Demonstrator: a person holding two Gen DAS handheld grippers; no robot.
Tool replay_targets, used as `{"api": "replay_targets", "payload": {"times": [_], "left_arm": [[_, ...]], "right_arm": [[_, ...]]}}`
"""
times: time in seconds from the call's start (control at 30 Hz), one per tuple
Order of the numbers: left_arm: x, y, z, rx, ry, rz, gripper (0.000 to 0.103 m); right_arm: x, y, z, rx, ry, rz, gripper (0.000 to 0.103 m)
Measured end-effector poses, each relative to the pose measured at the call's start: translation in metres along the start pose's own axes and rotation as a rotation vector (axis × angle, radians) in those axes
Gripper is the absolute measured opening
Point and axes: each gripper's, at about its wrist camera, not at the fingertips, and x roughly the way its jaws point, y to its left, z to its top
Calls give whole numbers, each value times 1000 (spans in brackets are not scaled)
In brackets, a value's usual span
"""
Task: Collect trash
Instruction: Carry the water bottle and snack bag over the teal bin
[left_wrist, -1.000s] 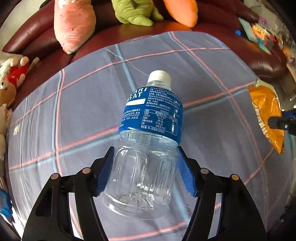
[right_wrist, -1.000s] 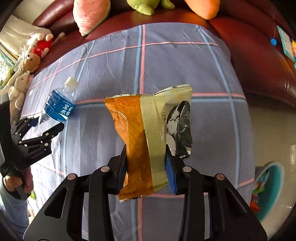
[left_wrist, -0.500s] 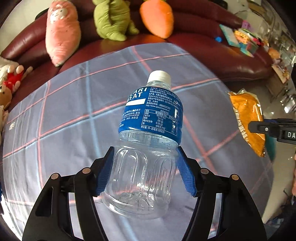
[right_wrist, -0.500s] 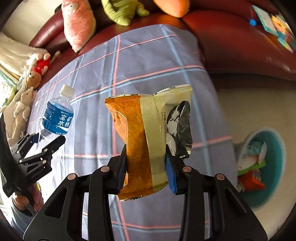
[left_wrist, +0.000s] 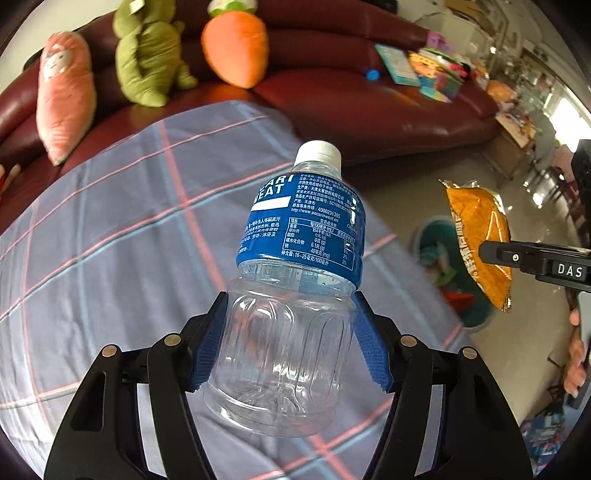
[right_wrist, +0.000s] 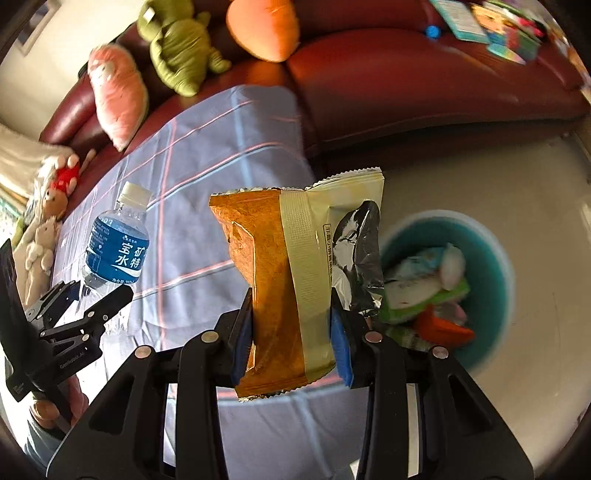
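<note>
Left gripper (left_wrist: 288, 343): fingers clamped on the clear lower body of an empty plastic bottle (left_wrist: 295, 280), blue label, white cap on, held above the checked cloth (left_wrist: 110, 229). Right gripper (right_wrist: 291, 328): fingers pinching an orange snack bag (right_wrist: 291, 280), just left of the teal bin (right_wrist: 487, 258). Bin on the floor holds crumpled wrappers (right_wrist: 424, 291), white, green, orange.

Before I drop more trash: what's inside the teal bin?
The teal bin holds crumpled wrappers, white, green and orange. Its near-left side is hidden behind the snack bag.
</note>
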Motion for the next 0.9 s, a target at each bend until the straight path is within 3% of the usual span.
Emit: {"api": "replay_targets", "payload": {"times": [0.4, 0.9], "left_arm": [[22, -103, 15, 120, 7, -91, 67], [67, -181, 25, 200, 65, -190, 67]], "right_arm": [[-41, -94, -28, 139, -65, -21, 35], [-57, -175, -52, 288, -67, -83, 35]]}}
